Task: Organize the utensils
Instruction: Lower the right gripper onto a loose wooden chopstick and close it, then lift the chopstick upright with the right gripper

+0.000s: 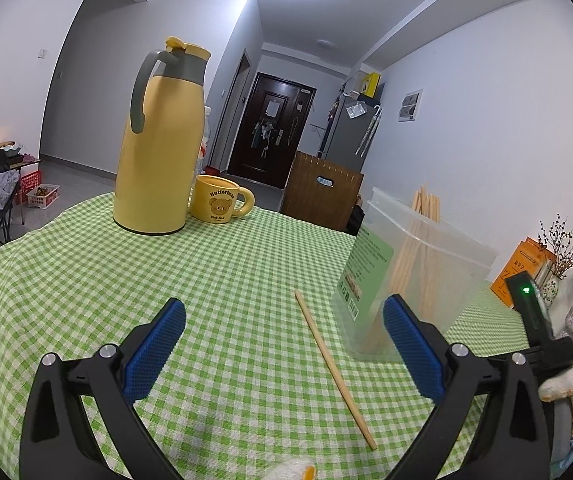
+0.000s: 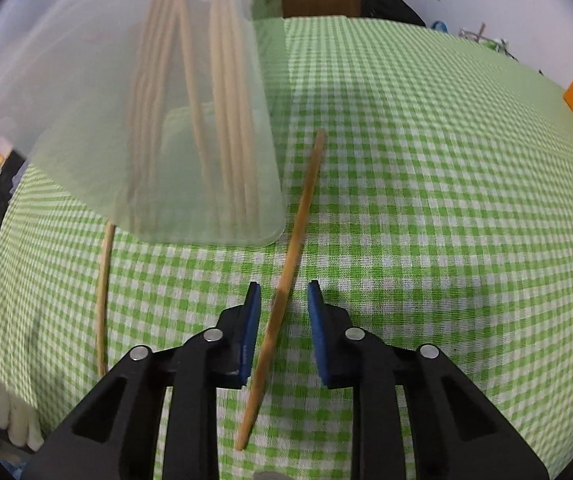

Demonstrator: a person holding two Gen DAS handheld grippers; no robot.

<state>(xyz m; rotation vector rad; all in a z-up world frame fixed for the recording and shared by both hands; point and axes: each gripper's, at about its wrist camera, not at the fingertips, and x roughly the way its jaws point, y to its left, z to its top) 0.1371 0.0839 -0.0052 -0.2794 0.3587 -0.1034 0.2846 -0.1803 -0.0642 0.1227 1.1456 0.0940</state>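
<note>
A clear plastic container (image 1: 418, 264) stands on the green checked tablecloth and holds several wooden chopsticks (image 1: 426, 216); it also shows in the right wrist view (image 2: 158, 120). One loose chopstick (image 1: 334, 368) lies on the cloth between the fingers of my open, empty left gripper (image 1: 284, 316), left of the container. In the right wrist view a second chopstick (image 2: 294, 248) lies right of the container and runs between the pads of my right gripper (image 2: 282, 294). The jaws are partly open and do not touch it. Another chopstick (image 2: 102, 300) lies left of the container.
A yellow thermos jug (image 1: 158, 140) and a yellow bear mug (image 1: 218, 200) stand at the far side of the tablecloth (image 1: 86, 280). A brown cardboard box (image 1: 322, 192) stands beyond the table. An orange box (image 1: 522, 268) and a vase of dried flowers (image 1: 562, 264) are at right.
</note>
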